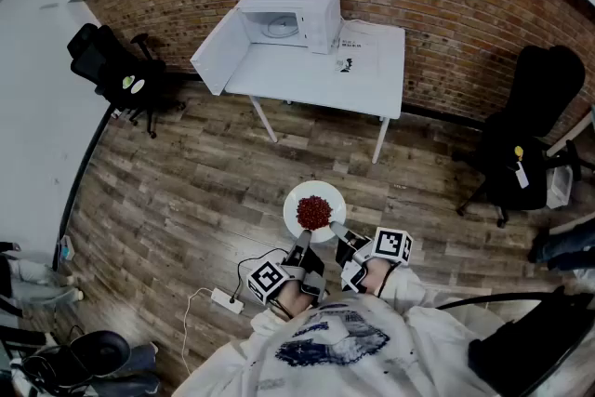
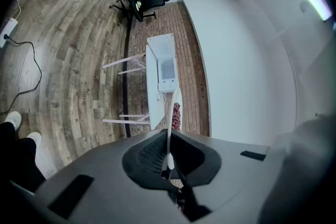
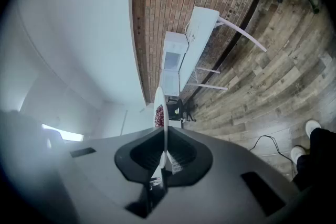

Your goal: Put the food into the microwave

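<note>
Left gripper (image 1: 303,244), right gripper (image 1: 337,233): held side by side, each clamped on the near rim of plate (image 1: 294,200) bearing red food (image 1: 313,212).

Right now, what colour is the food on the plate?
Dark red food, heaped on a white plate. It shows best in the head view.

- The white table (image 1: 307,81) carries a microwave (image 1: 323,14) (its door stands open) and some papers (image 1: 359,45) beside it.
- On the wooden floor (image 1: 186,191) lies a power strip (image 1: 227,299).
</note>
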